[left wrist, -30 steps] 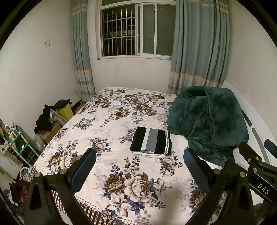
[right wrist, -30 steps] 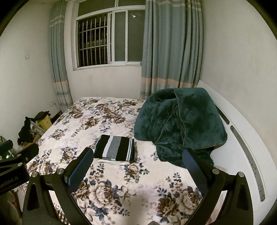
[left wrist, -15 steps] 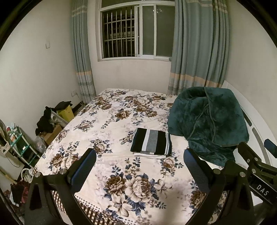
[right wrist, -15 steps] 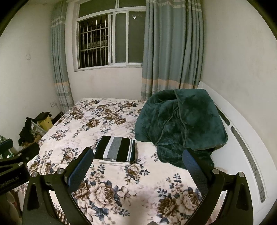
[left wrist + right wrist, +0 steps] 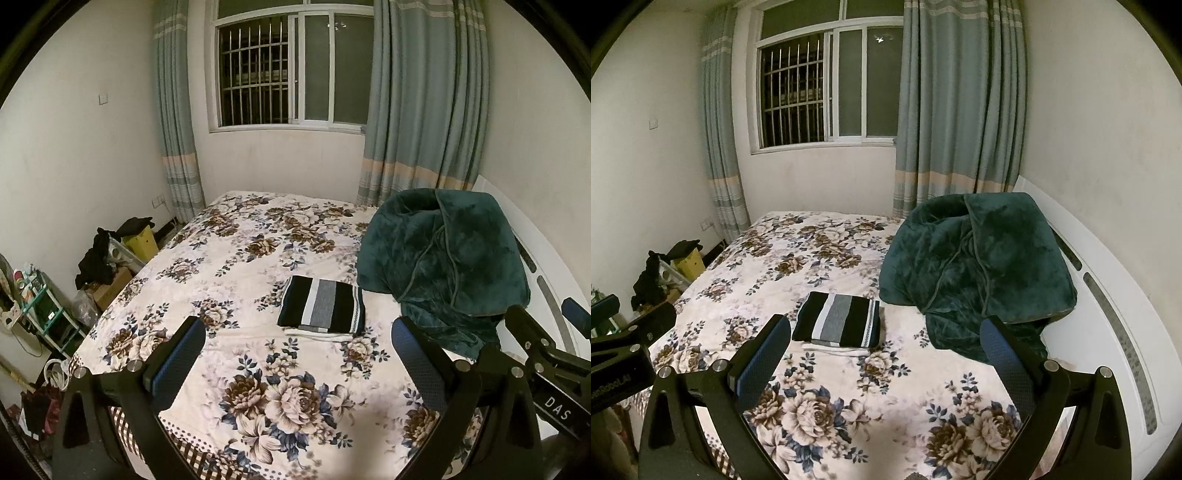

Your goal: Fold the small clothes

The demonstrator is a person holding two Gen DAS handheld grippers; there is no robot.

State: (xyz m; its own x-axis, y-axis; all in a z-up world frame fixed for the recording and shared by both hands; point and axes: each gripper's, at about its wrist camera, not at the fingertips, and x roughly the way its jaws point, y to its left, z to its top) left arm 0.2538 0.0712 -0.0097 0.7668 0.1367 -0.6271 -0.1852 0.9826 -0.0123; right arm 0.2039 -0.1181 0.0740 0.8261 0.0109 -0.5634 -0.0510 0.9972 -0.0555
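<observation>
Both grippers, left gripper (image 5: 297,354) and right gripper (image 5: 884,350), gape wide, holding nothing. The striped folded garment (image 5: 322,305) lies beyond the fingertips (soft, light, floppy); I'd pinch a folded edge.

Left gripper (image 5: 297,334) and right gripper (image 5: 886,334) both held raised and level, side by side, jaws spread wide with nothing between the blue pads (image 5: 177,360), right one's body just visible beside left.
</observation>
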